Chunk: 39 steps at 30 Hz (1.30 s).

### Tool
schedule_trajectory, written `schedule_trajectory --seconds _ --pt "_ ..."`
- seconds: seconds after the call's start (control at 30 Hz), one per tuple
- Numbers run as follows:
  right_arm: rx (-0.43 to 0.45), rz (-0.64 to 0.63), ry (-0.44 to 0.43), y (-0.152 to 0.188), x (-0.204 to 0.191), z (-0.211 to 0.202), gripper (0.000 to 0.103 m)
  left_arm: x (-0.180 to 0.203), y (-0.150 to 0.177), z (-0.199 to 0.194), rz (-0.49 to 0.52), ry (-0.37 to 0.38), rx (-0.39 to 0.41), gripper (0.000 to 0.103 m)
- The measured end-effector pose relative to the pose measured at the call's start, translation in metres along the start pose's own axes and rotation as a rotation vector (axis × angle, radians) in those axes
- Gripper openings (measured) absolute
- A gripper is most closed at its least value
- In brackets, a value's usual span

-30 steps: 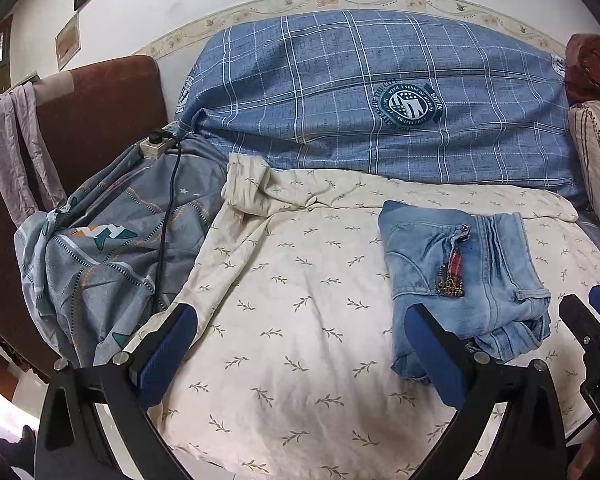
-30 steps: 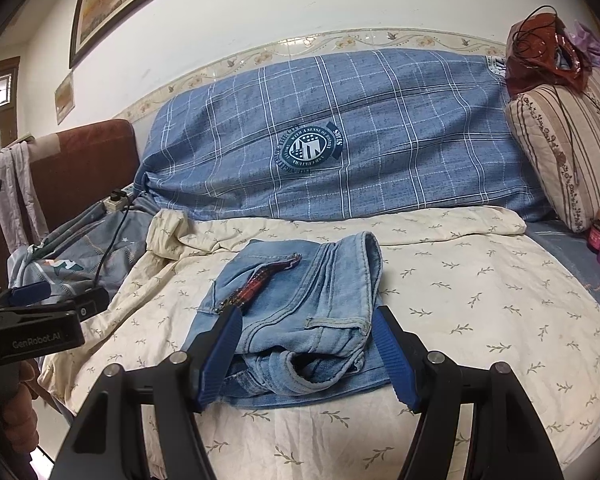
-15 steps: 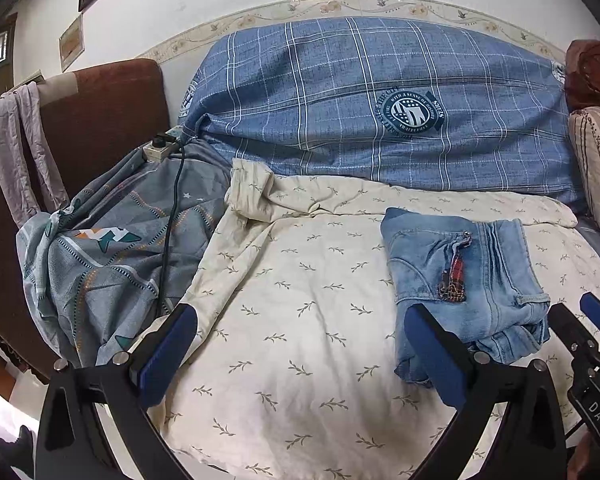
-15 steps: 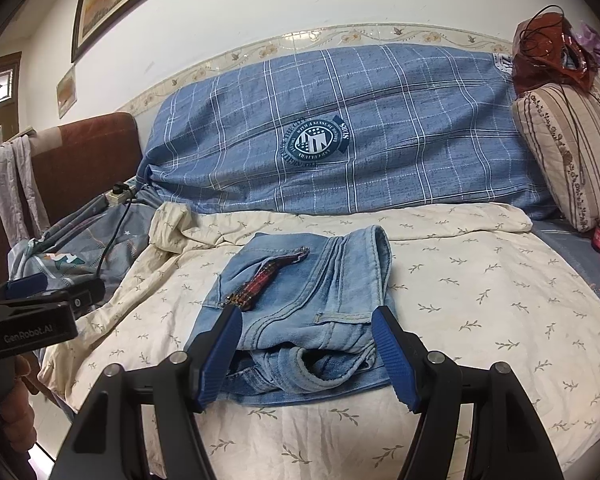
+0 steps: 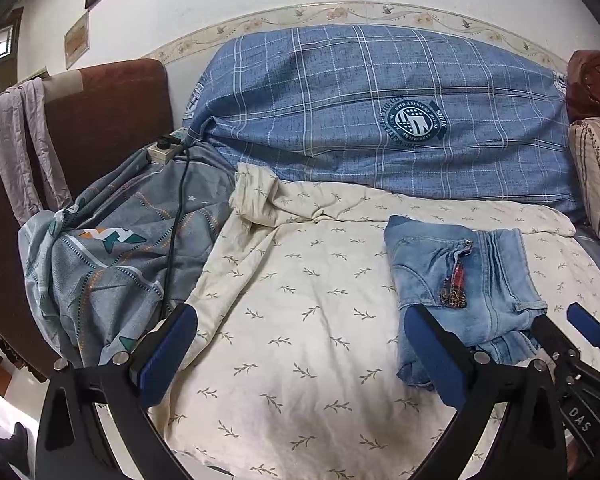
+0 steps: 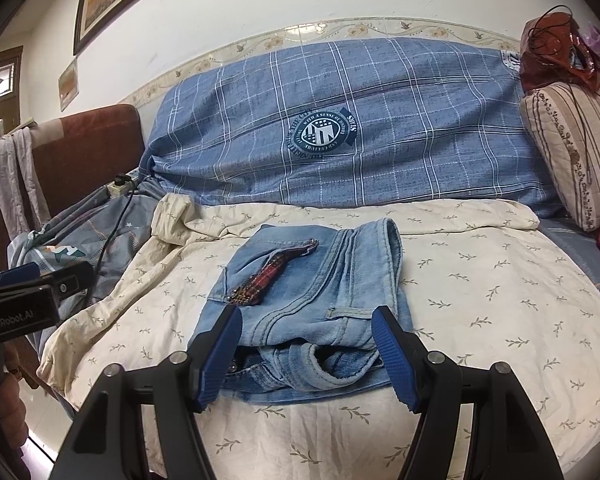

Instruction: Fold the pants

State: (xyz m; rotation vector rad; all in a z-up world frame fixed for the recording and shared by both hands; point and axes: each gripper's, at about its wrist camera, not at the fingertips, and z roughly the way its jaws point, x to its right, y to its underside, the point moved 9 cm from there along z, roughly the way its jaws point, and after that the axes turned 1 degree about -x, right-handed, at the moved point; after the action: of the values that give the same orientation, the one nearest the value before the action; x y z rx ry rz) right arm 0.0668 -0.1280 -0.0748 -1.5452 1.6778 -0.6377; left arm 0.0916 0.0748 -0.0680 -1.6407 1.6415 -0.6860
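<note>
Right wrist view shows the pants [image 6: 312, 300], pale blue jeans already doubled into a compact bundle, lying on the cream leaf-print sheet [image 6: 500, 300] of the bed, with the waistband end bunched toward six o'clock and a red tartan patch [image 6: 266, 276] on top. The right tongs [image 6: 306, 350] stand spread, one pad at either side of that near edge, above it and gripping nothing. In the left wrist view the left tongs [image 5: 300, 354] are also spread wide and empty over bare sheet, and the jeans sit off at about three o'clock from them, well apart from the far pad; the other tool's tips show at the frame edge near four o'clock. Behind, at twelve o'clock, a blue checked bolster [image 6: 340, 132] leans against the wall (a power strip [image 5: 164, 150] and its cable trail at ten o'clock). The folding looks nearly done, though the loose waistband layers at the near edge may still be untidy; it is hard to judge under the pads. A next move would call for lowering the right tongs onto that near edge to pinch or tuck it flat.
</note>
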Motion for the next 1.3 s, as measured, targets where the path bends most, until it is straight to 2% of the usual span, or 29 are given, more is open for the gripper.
schedule_trajectory --seconds 0.63,1.3 --pt "-0.022 -0.029 -0.001 0.006 -0.009 0.006 0.071 -0.012 -0.006 -0.014 -0.018 -0.027 0.025 0.103" --pt "-0.022 -0.038 -0.009 0.006 -0.011 0.005 0.071 -0.004 -0.005 -0.016 0.002 0.007 0.028 0.103"
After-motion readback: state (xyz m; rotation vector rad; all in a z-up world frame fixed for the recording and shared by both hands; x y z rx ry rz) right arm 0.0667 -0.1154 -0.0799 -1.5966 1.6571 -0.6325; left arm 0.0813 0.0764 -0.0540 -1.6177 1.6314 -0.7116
